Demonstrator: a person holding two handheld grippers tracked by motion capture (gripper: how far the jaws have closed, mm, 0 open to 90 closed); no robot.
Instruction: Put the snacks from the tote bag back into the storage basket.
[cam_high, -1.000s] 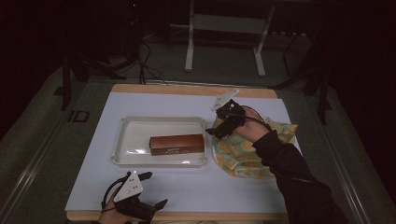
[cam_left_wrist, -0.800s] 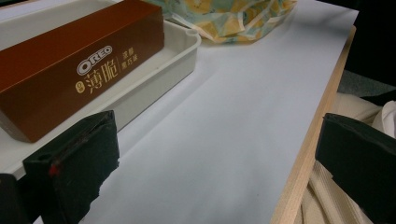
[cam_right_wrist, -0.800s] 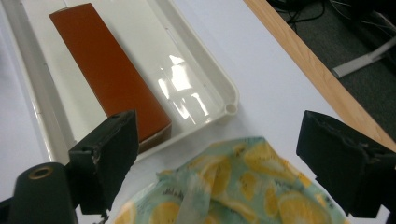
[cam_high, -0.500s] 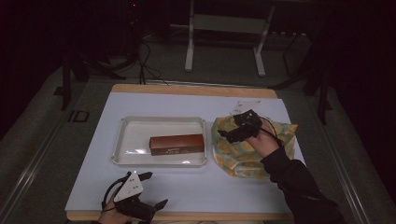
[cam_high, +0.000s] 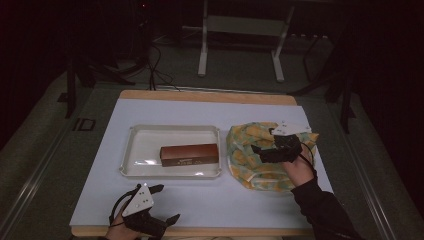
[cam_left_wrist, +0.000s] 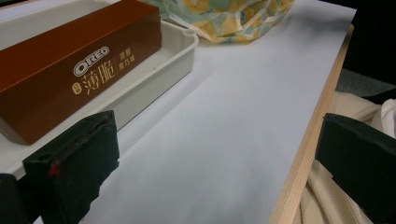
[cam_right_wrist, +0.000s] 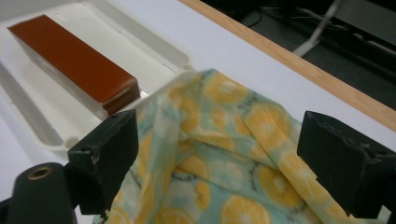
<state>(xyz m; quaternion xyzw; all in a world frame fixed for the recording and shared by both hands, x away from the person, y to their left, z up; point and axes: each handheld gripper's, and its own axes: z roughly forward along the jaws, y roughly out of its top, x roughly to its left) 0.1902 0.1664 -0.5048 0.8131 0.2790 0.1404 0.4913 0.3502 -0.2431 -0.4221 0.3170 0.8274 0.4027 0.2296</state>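
Observation:
A brown Oreo box (cam_high: 189, 154) lies in a white tray (cam_high: 145, 145) at the middle of the table. To its right lies a crumpled cloth (cam_high: 250, 172) printed with yellow lemon slices. My right gripper (cam_high: 258, 154) hovers over that cloth, jaws wide open and pointing left toward the tray. In the right gripper view the cloth (cam_right_wrist: 243, 121) lies between and below the open right gripper (cam_right_wrist: 224, 158), with the box (cam_right_wrist: 74, 60) beyond. My left gripper (cam_high: 165, 203) rests open near the front edge; in the left gripper view it (cam_left_wrist: 215, 172) holds nothing, the box (cam_left_wrist: 79, 65) at upper left.
The white table top (cam_high: 210, 112) has a wooden rim (cam_left_wrist: 303, 140) at the front edge, close to my left gripper. A pale garment (cam_left_wrist: 345, 112) shows past that edge. A metal stand (cam_high: 240, 30) and cables sit on the dark floor behind the table.
My right gripper has moved right and toward the person, from the cloth's edge by the tray to over its middle. The left gripper has stayed put.

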